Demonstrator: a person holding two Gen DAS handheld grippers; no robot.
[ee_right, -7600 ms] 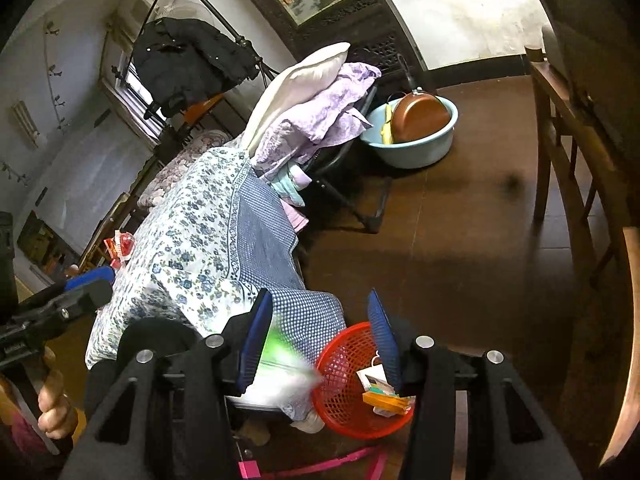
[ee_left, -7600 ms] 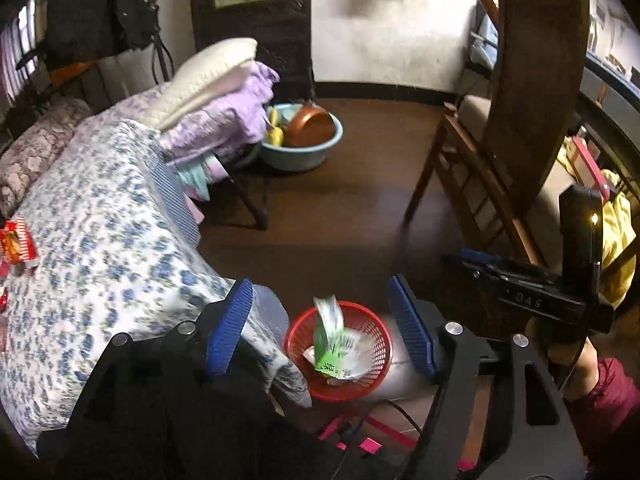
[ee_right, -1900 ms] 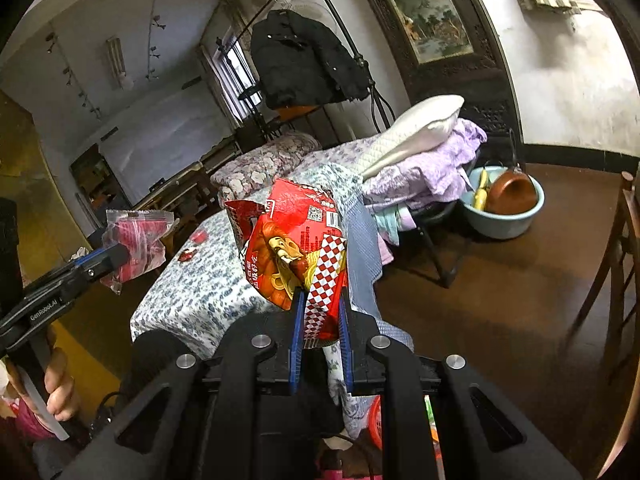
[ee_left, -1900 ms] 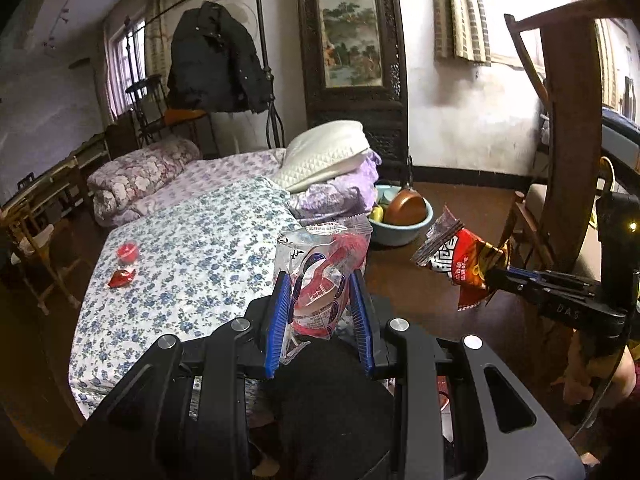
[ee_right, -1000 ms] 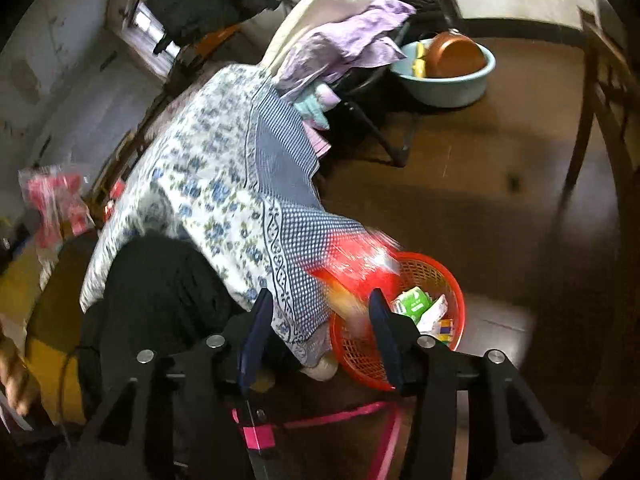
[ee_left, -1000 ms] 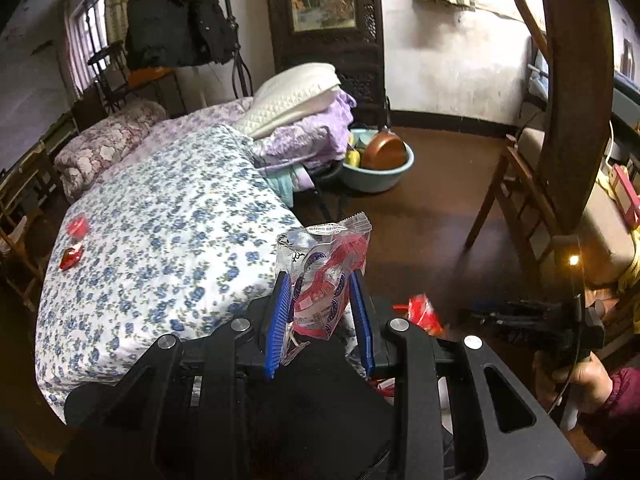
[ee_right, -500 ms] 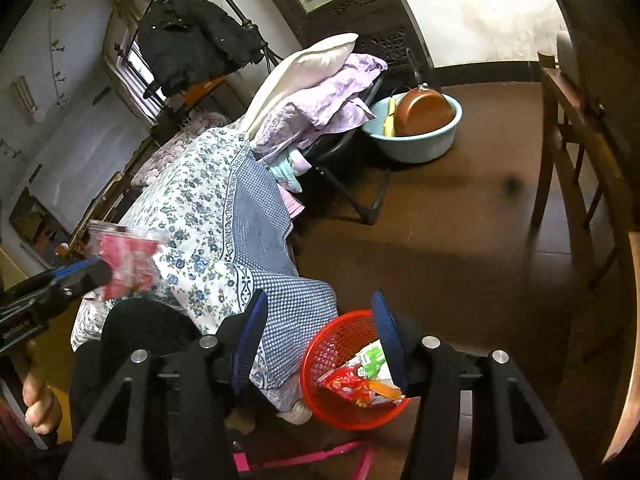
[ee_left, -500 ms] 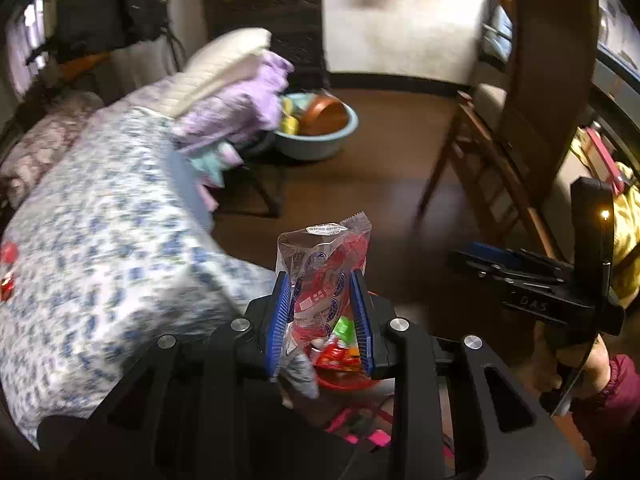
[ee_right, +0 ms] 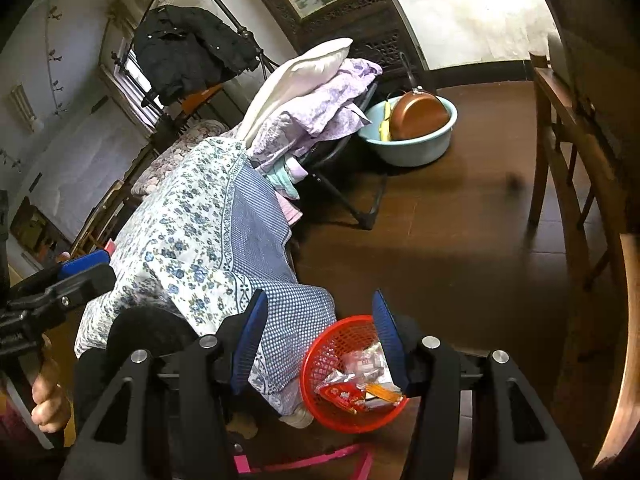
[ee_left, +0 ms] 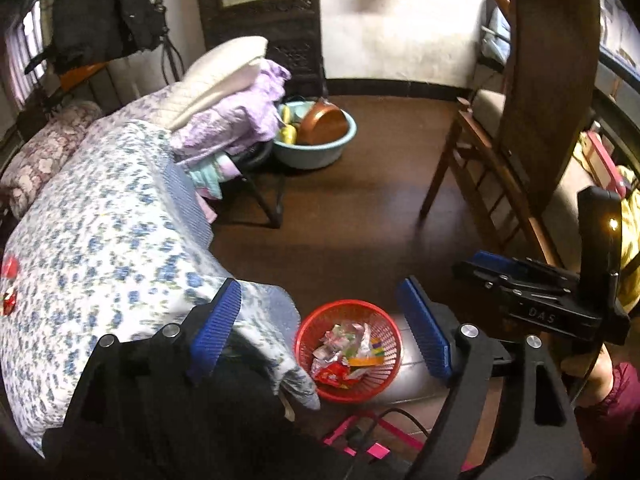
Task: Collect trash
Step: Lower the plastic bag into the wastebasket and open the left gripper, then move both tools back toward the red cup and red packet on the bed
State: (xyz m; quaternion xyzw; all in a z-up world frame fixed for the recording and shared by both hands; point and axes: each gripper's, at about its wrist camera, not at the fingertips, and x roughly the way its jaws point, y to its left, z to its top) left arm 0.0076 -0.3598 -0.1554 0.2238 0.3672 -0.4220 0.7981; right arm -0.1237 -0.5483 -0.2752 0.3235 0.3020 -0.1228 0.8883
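Observation:
A red mesh basket (ee_left: 385,376) stands on the floor at the corner of the flowered bed (ee_left: 100,232), holding several crumpled wrappers (ee_left: 344,354). My left gripper (ee_left: 320,330) hangs above it, its jaws opening wide with nothing between them. In the right wrist view the same basket (ee_right: 320,354) and wrappers (ee_right: 350,380) lie just below my right gripper (ee_right: 318,338), which is open and empty. Each gripper shows in the other's view: the right gripper (ee_left: 494,264) at the right, the left gripper (ee_right: 82,266) at the left. Two small red wrappers (ee_left: 9,278) lie on the bed's far left.
A blue basin with a copper pan (ee_left: 318,138) sits on the brown floor beyond. A folding stand carries a pillow and purple bedding (ee_left: 232,104). A wooden chair (ee_left: 476,184) stands to the right. A pink strap (ee_left: 362,442) lies by the basket.
The left gripper's jaws have spread apart and the clear red-printed packet it held now lies in the basket. The right gripper stays open and barely moved.

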